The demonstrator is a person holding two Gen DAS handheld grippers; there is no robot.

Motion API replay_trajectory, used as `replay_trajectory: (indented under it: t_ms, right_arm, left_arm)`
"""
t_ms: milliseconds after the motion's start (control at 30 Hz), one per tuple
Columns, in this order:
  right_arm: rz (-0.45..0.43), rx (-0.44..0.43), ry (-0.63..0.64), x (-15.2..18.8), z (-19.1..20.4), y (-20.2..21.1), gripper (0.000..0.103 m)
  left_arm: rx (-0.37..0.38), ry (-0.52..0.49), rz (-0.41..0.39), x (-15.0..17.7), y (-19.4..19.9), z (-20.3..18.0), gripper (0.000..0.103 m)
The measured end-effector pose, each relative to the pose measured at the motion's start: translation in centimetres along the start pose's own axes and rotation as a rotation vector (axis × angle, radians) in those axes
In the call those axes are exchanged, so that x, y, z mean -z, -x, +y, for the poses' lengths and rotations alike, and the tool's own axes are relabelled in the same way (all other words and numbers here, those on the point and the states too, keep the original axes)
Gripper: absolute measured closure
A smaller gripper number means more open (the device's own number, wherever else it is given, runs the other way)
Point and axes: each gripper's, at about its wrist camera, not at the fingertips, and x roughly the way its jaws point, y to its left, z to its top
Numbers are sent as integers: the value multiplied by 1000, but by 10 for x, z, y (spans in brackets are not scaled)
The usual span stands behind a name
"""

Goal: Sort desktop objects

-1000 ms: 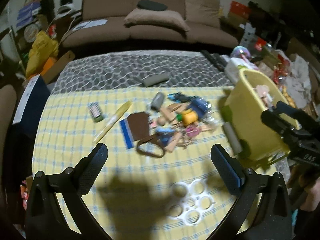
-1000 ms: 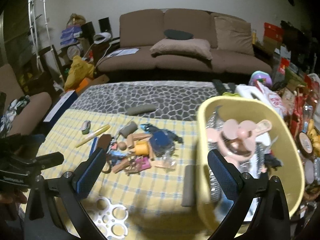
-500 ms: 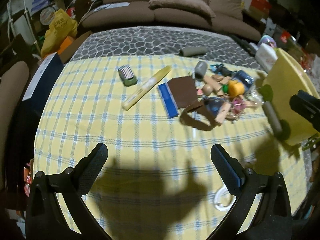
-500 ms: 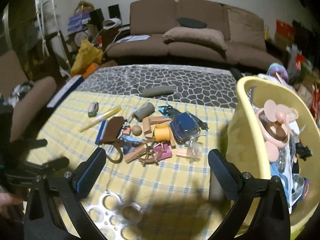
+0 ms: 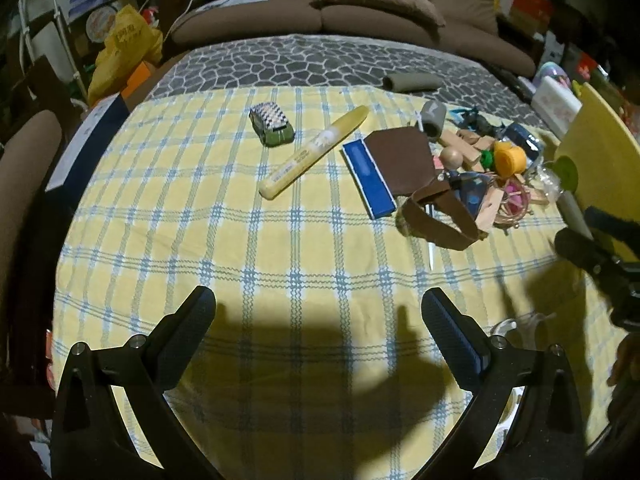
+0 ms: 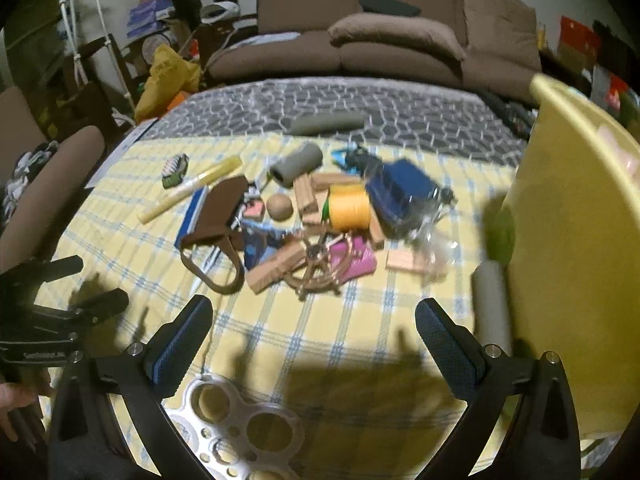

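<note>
On the tabletop (image 5: 280,248) | yellow marker (image 5: 316,152) light, stiff, smooth; take mid-barrel | left gripper (image 5: 320,328), right gripper (image 6: 314,332): jaws spread, holding nothing.

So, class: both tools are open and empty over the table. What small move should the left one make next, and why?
Probably forward toward the toy car. The left tool hangs open and empty, and the car sits alone on the checked cloth, apart from the cluttered pile, so it looks the easiest grasp.
</note>
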Motion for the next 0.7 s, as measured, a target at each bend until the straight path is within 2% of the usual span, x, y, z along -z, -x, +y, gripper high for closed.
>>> replay_trajectory:
  t_ms: [200, 467, 700]
  right_arm:
    - [49, 8, -32, 12, -4, -17, 0]
    - [87, 28, -58, 30, -10, -36, 0]
    - [59, 41, -72, 34, -13, -35, 0]
  left_arm:
    - [-3, -4, 31, 9, -16, -3, 0]
    - [5, -16, 31, 16, -24, -8, 0]
    - [-18, -18, 15, 17, -27, -10, 0]
